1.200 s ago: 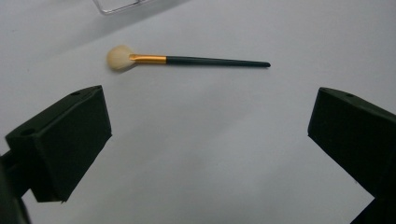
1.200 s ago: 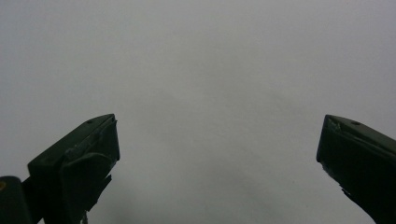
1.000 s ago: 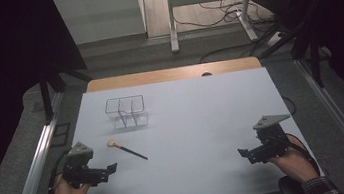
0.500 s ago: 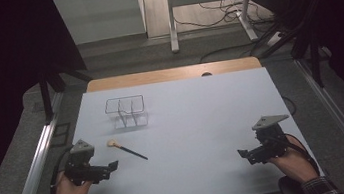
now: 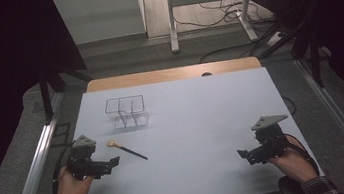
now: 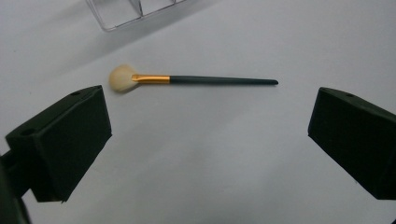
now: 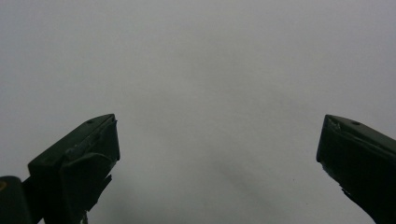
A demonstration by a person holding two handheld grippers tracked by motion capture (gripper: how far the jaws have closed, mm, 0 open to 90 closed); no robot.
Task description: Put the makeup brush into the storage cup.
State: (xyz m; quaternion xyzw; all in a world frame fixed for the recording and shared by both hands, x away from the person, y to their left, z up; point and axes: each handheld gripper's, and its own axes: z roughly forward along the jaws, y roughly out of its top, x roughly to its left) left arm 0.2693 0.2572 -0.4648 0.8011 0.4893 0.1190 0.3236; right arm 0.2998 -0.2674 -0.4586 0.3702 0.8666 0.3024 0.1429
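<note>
Left tool (image 5: 113, 162), wide open and empty, has crept slightly nearer my makeup brush (image 6: 187, 80); right tool (image 5: 242, 154), open and empty, unmoved; pickup pending.

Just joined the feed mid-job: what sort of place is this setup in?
Probably a lab or recording workstation, not a home: a white table framed by metal rails, loose cables on the floor behind, dark curtains at the sides.

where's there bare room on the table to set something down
Widest bare patch: the middle, between the makeup brush and the right gripper, running back to the far edge of the table. It is crowded only at the left, around the clear organizer, brush and left gripper.
</note>
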